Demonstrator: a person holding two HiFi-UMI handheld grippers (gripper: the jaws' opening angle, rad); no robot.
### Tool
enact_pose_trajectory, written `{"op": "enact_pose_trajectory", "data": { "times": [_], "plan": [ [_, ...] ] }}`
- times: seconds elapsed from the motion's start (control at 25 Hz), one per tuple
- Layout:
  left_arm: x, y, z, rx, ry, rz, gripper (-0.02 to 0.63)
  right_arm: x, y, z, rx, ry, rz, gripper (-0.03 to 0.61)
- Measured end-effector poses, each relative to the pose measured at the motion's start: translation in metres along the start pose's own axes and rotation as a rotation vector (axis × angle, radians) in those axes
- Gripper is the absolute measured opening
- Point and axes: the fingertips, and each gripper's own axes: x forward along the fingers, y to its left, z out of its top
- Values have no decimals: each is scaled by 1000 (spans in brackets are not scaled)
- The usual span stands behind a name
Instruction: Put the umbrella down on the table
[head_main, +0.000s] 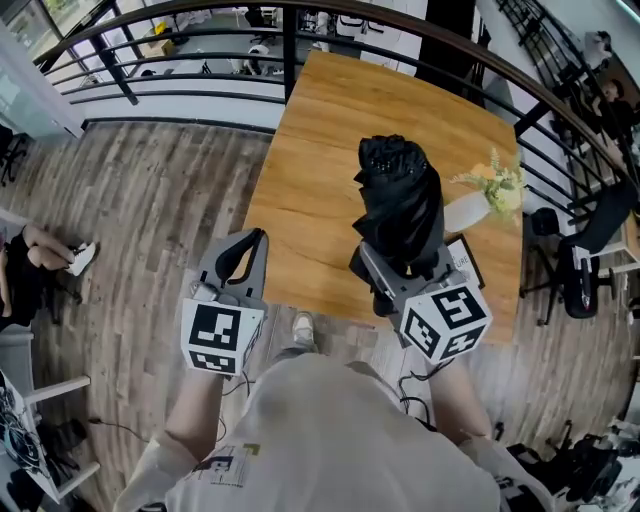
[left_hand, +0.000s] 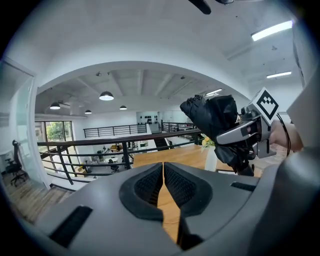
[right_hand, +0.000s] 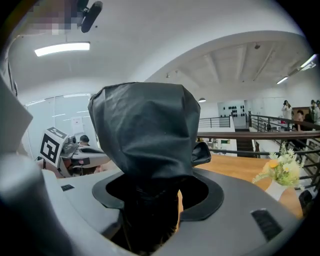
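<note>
1. Left gripper (head_main: 254, 242): seen from the head view at 7 o'clock of the table. Its own view shows the ribbed pads (left_hand: 150, 186) pressed together along one seam with nothing between them. Marker cube toward the person.

2. Table (head_main: 320, 140): bare wooden top, long axis running from 6 to 12 o'clock, its far end against a black railing (head_main: 190, 62). Plank floor all round.

3. Umbrella (head_main: 401, 200): black, folded, canopy bunched and wrinkled. Stands roughly upright over the near right part of the table, at 5 o'clock of the table's middle. Its lower end is hidden behind the gripper, so contact with the top cannot be told. The left gripper view shows it at 2 o'clock (left_hand: 214, 120).

4. Right gripper (head_main: 402, 268): jaws clamped on the umbrella's lower part, and the dark fabric (right_hand: 142, 130) fills the gap between them.

5. Vase (head_main: 468, 211): white, on the table at 3 o'clock of the umbrella, just beside it. Contents: a spray of yellow and pale flowers (head_main: 497, 186).

6. Small framed card (head_main: 464, 256): lying at 6 o'clock of the vase.
</note>
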Motion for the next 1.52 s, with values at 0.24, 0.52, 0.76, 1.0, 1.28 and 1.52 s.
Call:
{"op": "enact_pose_trajectory", "data": {
  "times": [0.24,0.52,0.76,1.0,1.28,1.52],
  "plan": [
    [42,8,-30,-48,56,-24,25,43,-5,-32,27,100,21,295],
    [53,20,-46,-140,82,25,25,83,0,-51,69,172,97,295],
    [68,18,-65,-217,153,29,25,115,-16,-65,33,236,145,295],
    [92,22,-68,-337,157,12,25,148,-36,-72,-18,279,168,295],
    [121,21,-101,-345,245,2,25,194,-21,-90,35,336,242,295],
    [138,28,-128,-377,283,-6,25,226,-14,-117,38,406,247,295]
  ]
}}
